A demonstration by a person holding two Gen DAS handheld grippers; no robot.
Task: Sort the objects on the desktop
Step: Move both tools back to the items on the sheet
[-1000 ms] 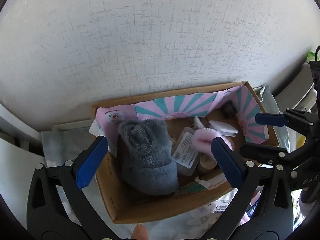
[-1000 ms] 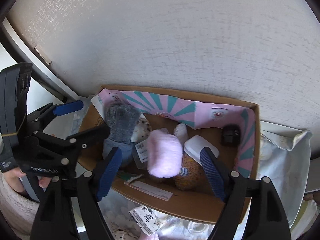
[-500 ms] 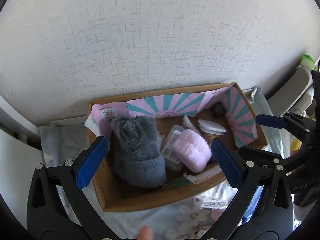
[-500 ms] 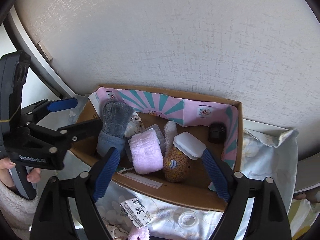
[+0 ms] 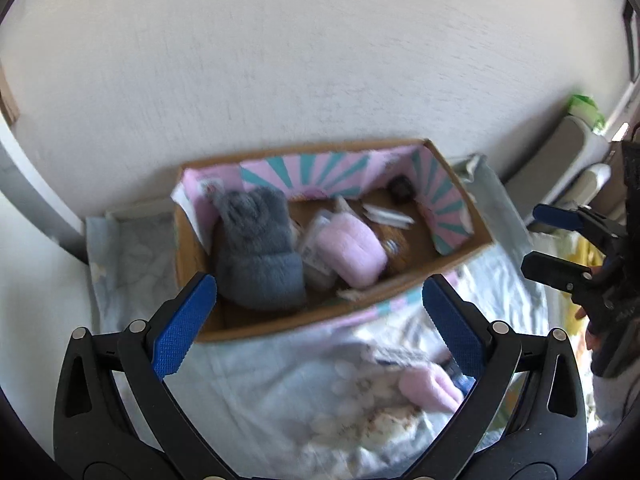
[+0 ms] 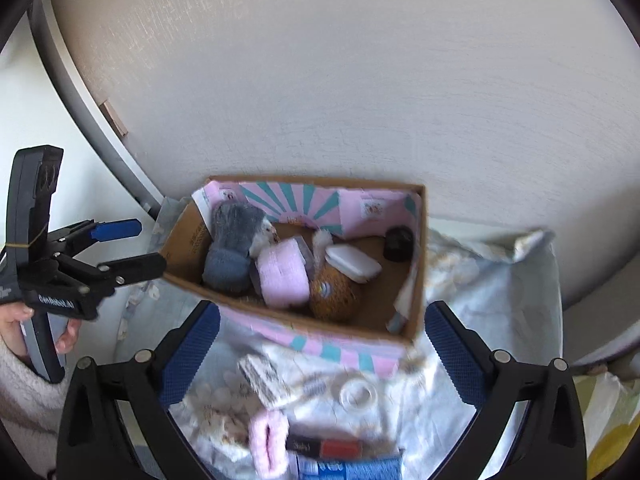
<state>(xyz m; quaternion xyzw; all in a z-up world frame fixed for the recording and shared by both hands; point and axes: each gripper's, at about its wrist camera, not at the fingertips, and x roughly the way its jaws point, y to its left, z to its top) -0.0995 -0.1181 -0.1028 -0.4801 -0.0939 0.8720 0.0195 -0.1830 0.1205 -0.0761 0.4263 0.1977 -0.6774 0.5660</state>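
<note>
Right wrist view: the cardboard box, pushed against the wall, serves as the collecting point for the desk's clutter. Inside it, from its left end: a grey plush mitten, a pink fluffy roll, an orange-brown knitted toy with a white lidded case leaning on it, and a small dark object in the far right corner, packed close, apparently so more will fit. In front of the box, on the pale floral cloth, the unsorted items wait: a printed packet, a clear tape ring, a second pink fluffy piece and a dark red-ended stick. The right gripper hangs spread wide and empty above them, likely lining up the next pick. Left of the box, the left gripper is likewise spread wide, holding nothing. Half a second earlier both grippers sat closer to the box; they have since pulled back, bringing the loose items into view.
</note>
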